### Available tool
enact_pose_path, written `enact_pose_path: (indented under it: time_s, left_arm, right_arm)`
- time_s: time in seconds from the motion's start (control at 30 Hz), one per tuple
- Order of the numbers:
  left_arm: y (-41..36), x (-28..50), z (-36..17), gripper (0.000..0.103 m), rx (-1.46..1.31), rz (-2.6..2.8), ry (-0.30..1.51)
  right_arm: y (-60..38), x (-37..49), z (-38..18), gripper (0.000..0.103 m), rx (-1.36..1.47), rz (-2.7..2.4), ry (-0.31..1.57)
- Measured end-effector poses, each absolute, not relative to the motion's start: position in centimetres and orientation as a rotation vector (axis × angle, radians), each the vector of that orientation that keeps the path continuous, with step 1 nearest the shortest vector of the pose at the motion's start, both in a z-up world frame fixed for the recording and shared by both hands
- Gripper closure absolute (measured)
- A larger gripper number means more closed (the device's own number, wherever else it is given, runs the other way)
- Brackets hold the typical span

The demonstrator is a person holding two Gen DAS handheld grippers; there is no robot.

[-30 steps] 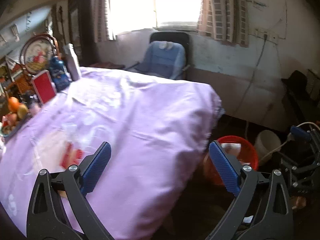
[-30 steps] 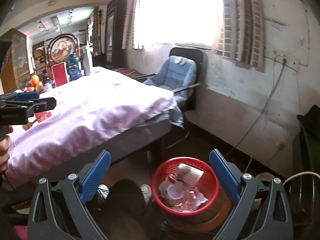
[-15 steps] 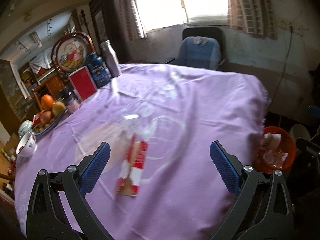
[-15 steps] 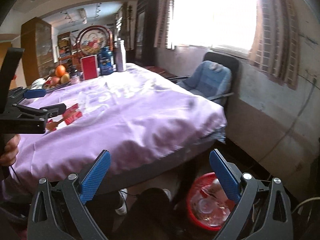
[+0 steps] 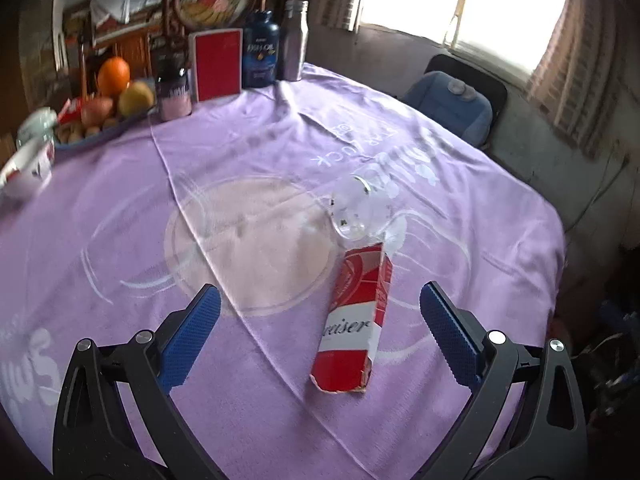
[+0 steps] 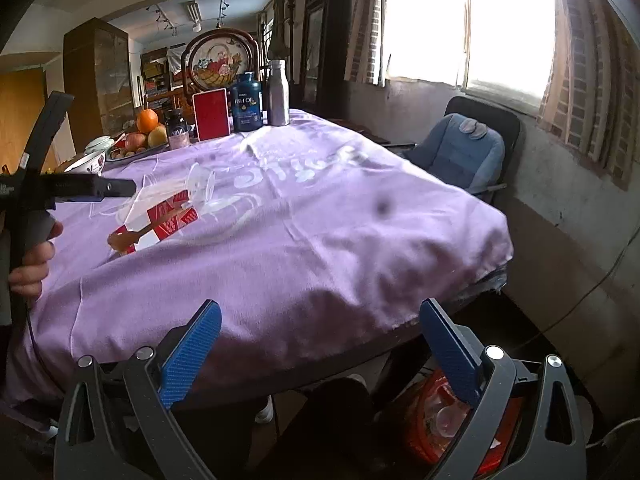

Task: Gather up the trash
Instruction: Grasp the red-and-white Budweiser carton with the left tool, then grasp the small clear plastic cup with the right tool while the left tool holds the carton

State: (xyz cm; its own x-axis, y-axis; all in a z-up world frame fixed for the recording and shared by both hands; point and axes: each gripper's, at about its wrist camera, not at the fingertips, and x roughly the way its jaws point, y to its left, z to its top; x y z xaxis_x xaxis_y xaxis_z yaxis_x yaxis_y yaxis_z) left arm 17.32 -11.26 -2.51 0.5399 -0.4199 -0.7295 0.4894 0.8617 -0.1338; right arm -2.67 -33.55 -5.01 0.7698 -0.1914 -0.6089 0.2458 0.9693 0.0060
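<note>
My left tool (image 5: pixel 320 320) hangs over the table (image 5: pixel 120 200) with its blue fingers spread wide and nothing between them. Just ahead of it, between the two fingers in the left wrist view, a torn red and white carton (image 5: pixel 354 320) lies flat on the purple cloth, and a clear plastic cup (image 5: pixel 360 212) lies on its side touching the carton's far end. My right tool (image 6: pixel 320 340) is also wide open and empty, held low off the table's edge; below it on the floor stands the red trash basket (image 6: pixel 424 436), partly hidden behind the right finger, with some clear and white rubbish in it. At the far end of the table stand a red box (image 5: pixel 218 64), a fish oil bottle (image 5: pixel 261 50), a metal flask (image 5: pixel 295 40) and a tray of fruit (image 5: pixel 108 92).
</note>
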Motion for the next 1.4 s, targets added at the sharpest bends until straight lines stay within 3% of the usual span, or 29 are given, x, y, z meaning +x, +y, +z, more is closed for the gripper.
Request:
enact_pose_path:
  time_s: [0.4,0.57,0.7,0.73,0.77,1.13,1.4]
  left_arm:
    - [-15.8,17.9,-4.9,0.009,0.237,-0.597,0.963]
    - [-18.0,18.3,-7.1,0.036,0.334,-0.616,1.024]
    - [-18.2,17.5,-7.4,0.040,0.386,-0.614,0.971]
    - [-18.1,17.3,-7.3,0.055,0.387,-0.624,0.962]
    - [-17.8,17.2,-7.1,0.061,0.389,-0.628,0.956]
    - [-8.8,18.7,-4.7,0.061,0.158,-0.531,0.923]
    - [-7.4,19.8,-5.0,0.060,0.099,-0.491,0.957]
  right_arm:
    - [-35.0,-2.8,-6.0,0.006,0.154,-0.217,0.662]
    - [-34.8,-2.7,-5.9,0.006,0.164,-0.199,0.662]
    - [-34.2,-2.3,-5.6,0.006,0.147,-0.188,0.659]
    - [-34.0,-2.0,-5.4,0.006,0.146,-0.179,0.660]
    - [-33.8,-1.8,-5.4,0.006,0.144,-0.170,0.660]
    - [-29.6,7.3,-3.0,0.006,0.129,0.046,0.683]
    - [-26.6,16.8,-2.6,0.006,0.142,0.104,0.753]
